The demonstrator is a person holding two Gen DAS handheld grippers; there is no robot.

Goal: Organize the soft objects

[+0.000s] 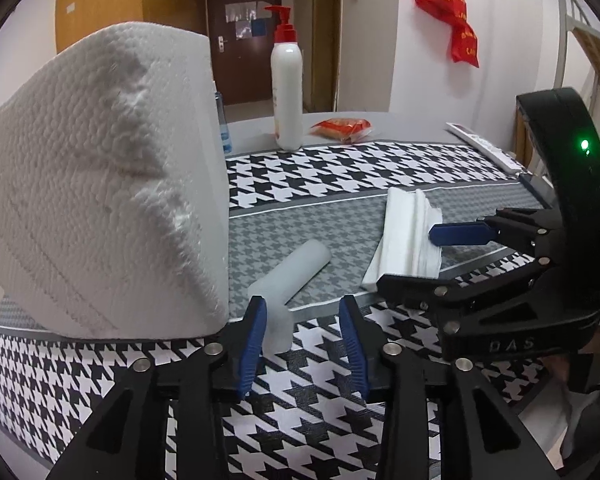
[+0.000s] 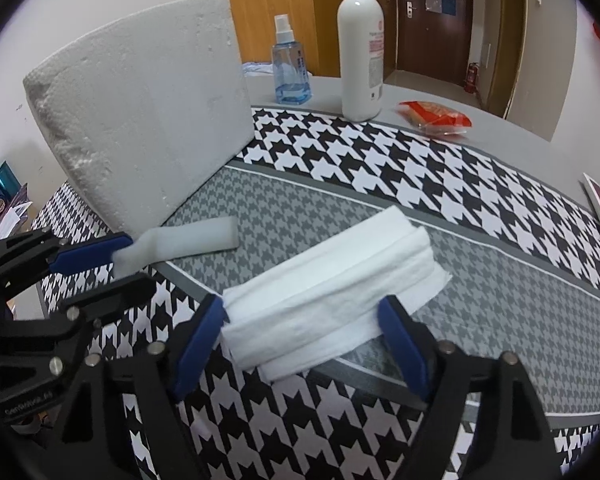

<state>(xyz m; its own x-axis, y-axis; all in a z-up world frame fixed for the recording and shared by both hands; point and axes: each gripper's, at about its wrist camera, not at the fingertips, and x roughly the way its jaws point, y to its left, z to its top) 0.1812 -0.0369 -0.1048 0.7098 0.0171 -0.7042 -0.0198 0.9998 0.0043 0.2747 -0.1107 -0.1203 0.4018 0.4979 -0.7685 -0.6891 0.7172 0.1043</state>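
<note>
1. Left gripper [image 1: 302, 336]: jaws part open over the near end of a pale translucent foam strip [image 1: 290, 276]. The strip lies against the left blue pad, clear gap to the right pad, so no grip.
2. Right gripper [image 2: 302, 340]: jaws wide, straddling the near end of a folded stack of white tissue sheets [image 2: 328, 292]. Left pad is at the stack's edge, right pad just beside it; can't tell if either presses.
3. Strip and stack both lie flat on the grey band of a black-and-white houndstooth table mat [image 2: 440, 176], near each other but apart.
4. Big white styrofoam block [image 1: 100, 184] stands tilted just left of the strip and crowds the left gripper's side.
5. Further back on the grey tabletop: white pump bottle with red cap [image 2: 360, 52], clear blue spray bottle [image 2: 290, 68], red-and-clear snack packet [image 2: 434, 118].
6. White remote control [image 1: 486, 146] at the mat's far right edge.
7. Red plastic bag [image 1: 450, 20] hangs on the wall behind.
</note>
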